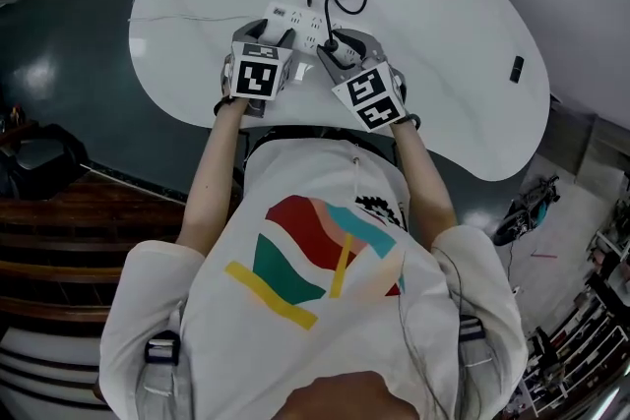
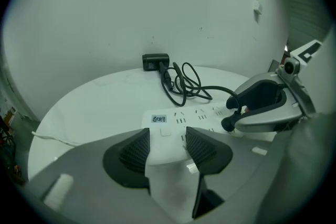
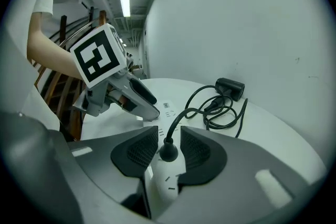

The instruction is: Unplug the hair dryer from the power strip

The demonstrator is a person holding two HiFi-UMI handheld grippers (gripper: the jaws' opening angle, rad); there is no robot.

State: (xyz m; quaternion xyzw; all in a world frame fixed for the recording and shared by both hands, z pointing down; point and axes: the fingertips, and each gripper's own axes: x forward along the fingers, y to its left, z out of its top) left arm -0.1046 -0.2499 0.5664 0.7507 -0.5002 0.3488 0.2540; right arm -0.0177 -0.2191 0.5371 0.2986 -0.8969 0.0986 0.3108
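Clamping one end of the white plastic power strip, near the white tabletop's near edge, is the left gripper. The right gripper's jaws stand apart, flanking the plugged-in black plug without touching it. The black hair dryer lies at the far edge.

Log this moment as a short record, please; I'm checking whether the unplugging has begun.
table: white, rounded
power strip: flat on table, end between wide jaws of the left gripper; pad contact unclear
plug: seated in power strip, between open jaws of the right gripper, pads clear of it
hair dryer: far edge of table, cord coiled
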